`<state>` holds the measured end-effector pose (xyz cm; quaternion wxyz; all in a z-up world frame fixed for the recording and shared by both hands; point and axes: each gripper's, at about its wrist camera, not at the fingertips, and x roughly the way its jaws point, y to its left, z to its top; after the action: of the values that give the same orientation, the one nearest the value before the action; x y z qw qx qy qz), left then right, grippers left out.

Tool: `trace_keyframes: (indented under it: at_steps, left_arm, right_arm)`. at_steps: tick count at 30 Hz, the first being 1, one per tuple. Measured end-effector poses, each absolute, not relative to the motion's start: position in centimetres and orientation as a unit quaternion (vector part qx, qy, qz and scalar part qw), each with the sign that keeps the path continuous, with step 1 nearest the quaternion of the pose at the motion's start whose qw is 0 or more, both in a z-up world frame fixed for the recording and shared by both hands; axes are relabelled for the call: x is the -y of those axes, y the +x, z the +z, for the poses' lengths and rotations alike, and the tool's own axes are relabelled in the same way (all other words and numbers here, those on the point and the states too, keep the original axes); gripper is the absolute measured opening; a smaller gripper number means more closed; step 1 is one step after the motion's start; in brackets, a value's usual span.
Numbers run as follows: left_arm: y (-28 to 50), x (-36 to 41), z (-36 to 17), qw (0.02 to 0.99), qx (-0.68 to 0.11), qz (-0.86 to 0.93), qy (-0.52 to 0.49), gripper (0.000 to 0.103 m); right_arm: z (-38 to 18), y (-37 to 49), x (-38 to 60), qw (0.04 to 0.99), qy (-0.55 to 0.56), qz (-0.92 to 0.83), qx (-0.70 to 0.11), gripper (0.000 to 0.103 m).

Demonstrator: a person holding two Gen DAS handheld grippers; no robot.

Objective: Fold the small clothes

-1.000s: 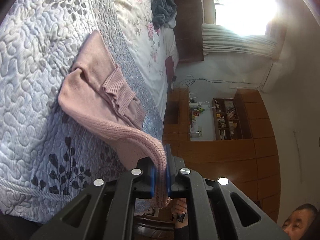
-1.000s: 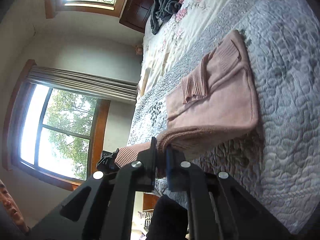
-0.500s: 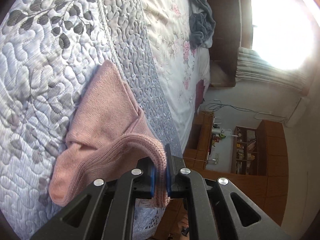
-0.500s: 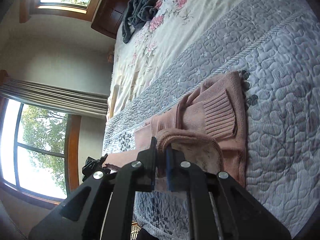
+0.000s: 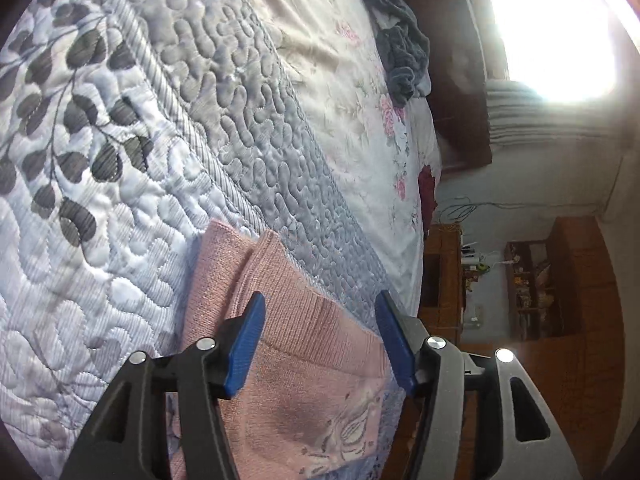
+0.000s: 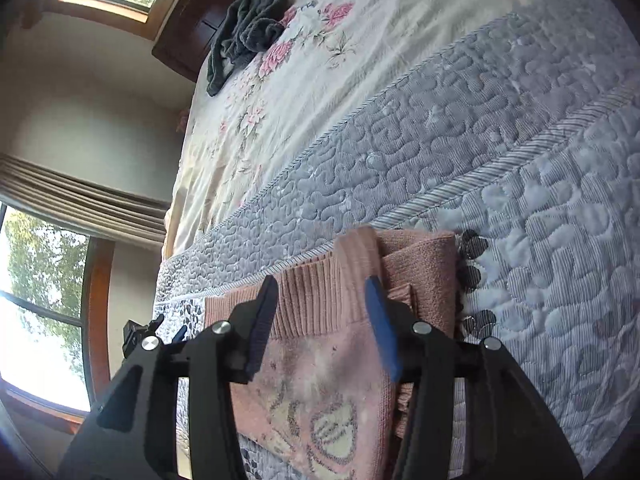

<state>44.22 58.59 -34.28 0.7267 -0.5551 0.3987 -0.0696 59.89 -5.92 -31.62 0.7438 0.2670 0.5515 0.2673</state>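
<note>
Left gripper (image 5: 320, 340): jaws spread wide, blue pads (image 5: 244, 344) clear of the cloth; nothing held.
Right gripper (image 6: 320, 326): jaws likewise apart; nothing held.
Pink knit sweater (image 5: 304, 380): lies folded on the quilt, directly below and between the pads of both grippers. Ribbed hem band (image 6: 312, 300) runs across the gap between the right pads; pale knitted motif faces up nearer the camera.
Folded layers: stacked edges show just beyond the right gripper's right pad.
Quilt (image 5: 120, 160): grey-blue, stitched, leaf print; extends ahead of both grippers.
Floral sheet (image 6: 320, 80): beyond the quilt.
Dark grey garment (image 6: 244, 32): crumpled, far ahead, well apart from the sweater.
</note>
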Motion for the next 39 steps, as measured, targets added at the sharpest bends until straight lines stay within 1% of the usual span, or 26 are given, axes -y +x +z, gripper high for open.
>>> trace_keyframes:
  at_steps: [5, 10, 11, 15, 17, 18, 19, 20, 21, 22, 23, 25, 34, 37, 39]
  left_arm:
    - [45.9, -57.7, -34.2, 0.756, -0.459, -0.063, -0.463, 0.058]
    - [48.6, -56.5, -34.5, 0.77, -0.496, -0.052, -0.398, 0.07]
    - [49.3, -56.1, -34.5, 0.772, -0.502, -0.053, -0.386, 0.07]
    - [51.9, -54.6, -35.3, 0.767, -0.541, -0.06, -0.34, 0.07]
    - [52.4, -54.0, -35.3, 0.768, -0.551, -0.058, -0.322, 0.068]
    - [52.4, -53.8, -35.2, 0.77, -0.549, -0.063, -0.319, 0.061]
    - [52.4, -53.6, -35.1, 0.77, -0.549, -0.069, -0.319, 0.043]
    - [52.2, -53.4, -35.1, 0.768, -0.549, -0.074, -0.321, 0.033]
    - [52.0, -53.3, -35.1, 0.766, -0.548, -0.081, -0.326, 0.015]
    - [51.8, -53.2, -35.1, 0.766, -0.547, -0.082, -0.328, 0.013]
    - [51.6, -53.3, -35.0, 0.77, -0.543, -0.078, -0.327, 0.013]
    - [51.2, -53.7, -34.6, 0.776, -0.53, -0.074, -0.334, 0.01]
    - [51.3, -55.2, -30.0, 0.811, -0.459, -0.083, -0.352, 0.01]
    - [52.5, -55.7, -30.0, 0.811, -0.455, -0.077, -0.359, 0.01]
    - [53.4, -55.8, -31.3, 0.805, -0.469, -0.067, -0.357, 0.01]
  right_arm:
    - [-33.8, 60.2, 4.0, 0.746, 0.204, 0.263, -0.577, 0.046]
    - [-35.7, 61.0, 3.2, 0.748, 0.182, 0.256, -0.585, 0.046]
    - [-35.9, 61.3, 3.1, 0.747, 0.181, 0.256, -0.586, 0.047]
    - [-36.6, 62.5, 2.2, 0.743, 0.172, 0.257, -0.594, 0.047]
    - [-37.0, 62.8, 2.0, 0.738, 0.162, 0.259, -0.602, 0.048]
    - [-37.0, 62.7, 1.8, 0.738, 0.158, 0.264, -0.601, 0.048]
    - [-37.0, 62.7, 1.8, 0.738, 0.153, 0.267, -0.601, 0.044]
    - [-36.9, 62.6, 1.7, 0.738, 0.151, 0.271, -0.599, 0.03]
    - [-36.8, 62.4, 1.7, 0.74, 0.145, 0.274, -0.597, 0.021]
    - [-36.6, 62.2, 1.6, 0.746, 0.137, 0.275, -0.591, 0.01]
    - [-36.3, 61.9, 1.6, 0.752, 0.134, 0.275, -0.584, 0.009]
    - [-35.8, 61.5, 1.8, 0.76, 0.139, 0.276, -0.571, 0.008]
    - [-31.4, 61.7, 2.5, 0.799, 0.152, 0.271, -0.515, 0.007]
    - [-31.3, 62.9, 3.0, 0.805, 0.159, 0.253, -0.512, 0.007]
    - [-32.1, 63.7, 2.8, 0.802, 0.159, 0.247, -0.521, 0.007]
